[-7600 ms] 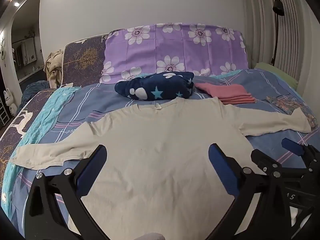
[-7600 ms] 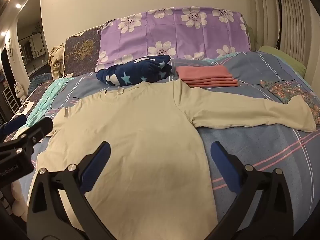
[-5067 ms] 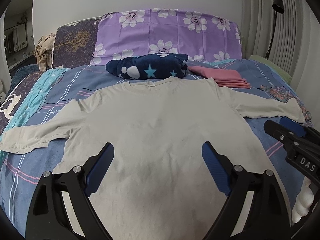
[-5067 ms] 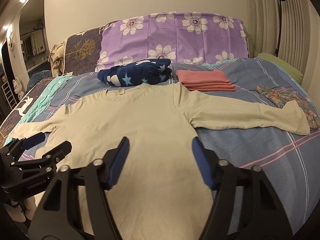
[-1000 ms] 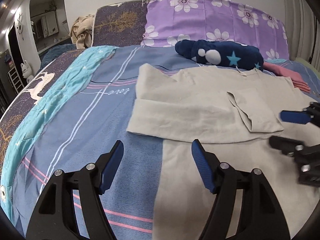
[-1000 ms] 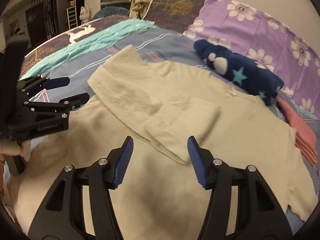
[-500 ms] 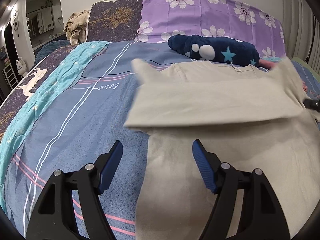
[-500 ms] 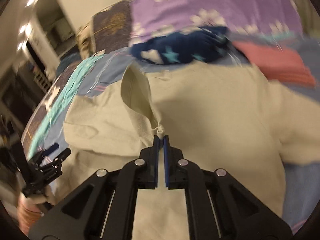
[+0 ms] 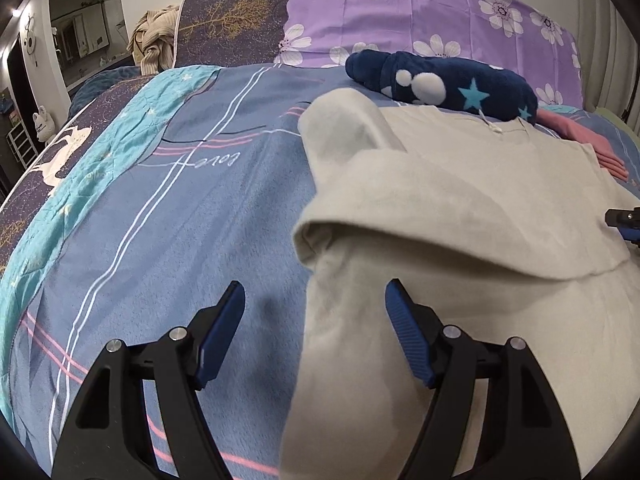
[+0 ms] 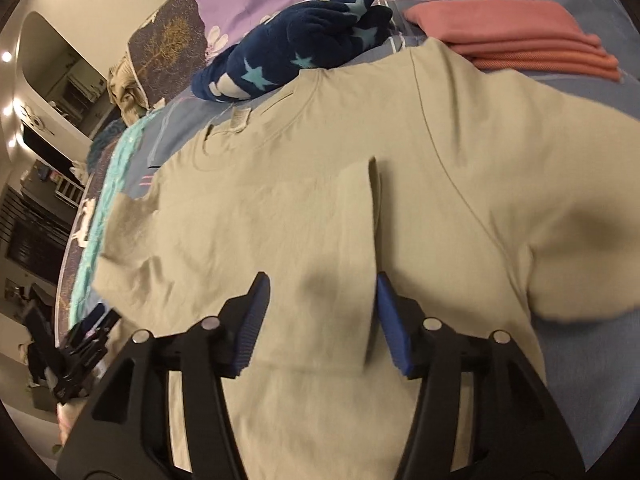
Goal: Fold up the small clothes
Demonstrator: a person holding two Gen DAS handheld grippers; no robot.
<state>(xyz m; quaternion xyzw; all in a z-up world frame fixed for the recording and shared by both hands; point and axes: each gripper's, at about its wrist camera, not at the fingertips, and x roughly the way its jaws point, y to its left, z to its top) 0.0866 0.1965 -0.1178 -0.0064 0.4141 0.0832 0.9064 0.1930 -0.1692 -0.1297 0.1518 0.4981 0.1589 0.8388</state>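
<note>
**Beige shirt on bed, left sleeve folded in, both grippers empty**

Landmark: the beige long-sleeved shirt [image 9: 460, 208], lying flat on the blue striped bedspread [image 9: 168, 216].

Left of the shirt – bare bedspread and a turquoise quilt strip [image 9: 92, 152]. The left gripper [image 9: 316, 344] hovers over the shirt's left hem edge, jaws spread wide, nothing between the pads. The left sleeve is folded across the chest; its cuff end lies between the fingers of the right gripper [image 10: 318, 320], whose jaws have just been opening – pads apart, not pinching cloth.

Behind the collar: a navy star-print fleece bundle [image 10: 296, 52]. Behind the right shoulder: a folded pink stack [image 10: 516, 40].

No containers in view. The shirt's lower hem is cut off by both frames; the right sleeve is blurred.
</note>
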